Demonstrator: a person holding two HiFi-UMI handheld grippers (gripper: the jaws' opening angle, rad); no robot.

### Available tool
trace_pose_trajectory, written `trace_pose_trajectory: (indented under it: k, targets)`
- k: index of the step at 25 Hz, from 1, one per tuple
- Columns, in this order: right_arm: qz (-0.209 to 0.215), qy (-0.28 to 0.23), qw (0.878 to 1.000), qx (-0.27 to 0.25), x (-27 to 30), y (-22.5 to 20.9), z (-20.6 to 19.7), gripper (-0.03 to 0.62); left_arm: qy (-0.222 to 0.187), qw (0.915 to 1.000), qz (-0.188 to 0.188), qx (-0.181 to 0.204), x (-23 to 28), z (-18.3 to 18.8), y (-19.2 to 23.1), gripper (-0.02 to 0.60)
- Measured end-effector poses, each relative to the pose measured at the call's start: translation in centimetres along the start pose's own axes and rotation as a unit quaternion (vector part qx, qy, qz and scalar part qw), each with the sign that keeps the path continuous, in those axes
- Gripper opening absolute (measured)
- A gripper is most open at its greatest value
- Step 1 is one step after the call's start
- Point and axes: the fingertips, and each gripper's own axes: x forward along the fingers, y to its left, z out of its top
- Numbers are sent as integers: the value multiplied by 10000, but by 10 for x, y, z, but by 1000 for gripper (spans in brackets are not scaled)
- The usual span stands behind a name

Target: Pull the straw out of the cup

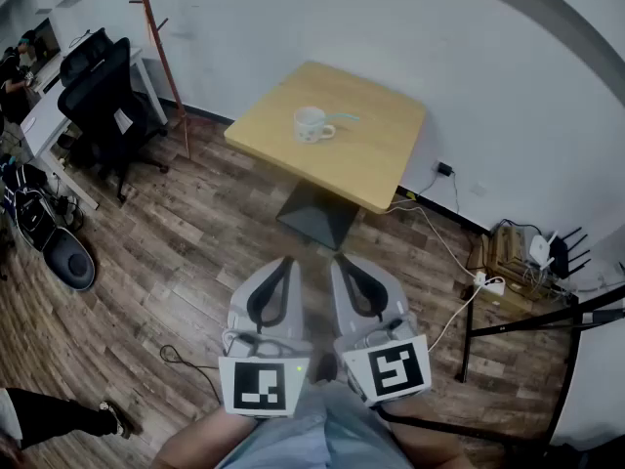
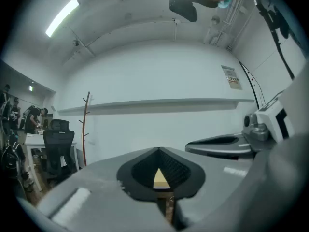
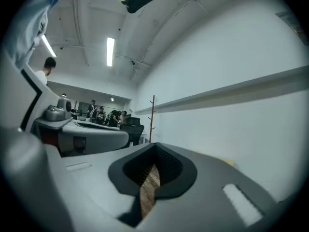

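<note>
A white cup (image 1: pixel 312 124) stands near the middle of a small wooden table (image 1: pixel 381 154) across the room, and a light blue straw (image 1: pixel 342 117) sticks out of it toward the right. Both grippers are held close to my body, far short of the table, side by side and pointing level at it. The left gripper (image 1: pixel 286 261) (image 2: pixel 158 150) has its jaws together with nothing between them. The right gripper (image 1: pixel 339 259) (image 3: pixel 155 145) is likewise shut and empty. A sliver of the tabletop (image 2: pixel 160 179) shows through the left jaws' window.
Wood-plank floor lies between me and the table. A coat stand (image 1: pixel 161 47) and a black office chair (image 1: pixel 103 101) stand at the back left. Cables, a power strip (image 1: pixel 488 283) and a crate (image 1: pixel 518 252) lie at the right wall. A person's leg (image 1: pixel 59 418) shows at lower left.
</note>
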Motion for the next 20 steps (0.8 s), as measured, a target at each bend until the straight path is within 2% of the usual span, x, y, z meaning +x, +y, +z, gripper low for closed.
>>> trace_pose_trajectory:
  k: [9,13,20]
  targets:
    - [-86,176,9997,126,-18,-22,-14,6,6,10000,8,34,1,-3,-25,20]
    - [-73,67,9996,271,-27,-37,-16,6,0,10000,10,79,6,-2,-43,20]
    - [48,93,9982,592,-40,-57,-31,8,248,9994,71,218,10,-15,-74,20]
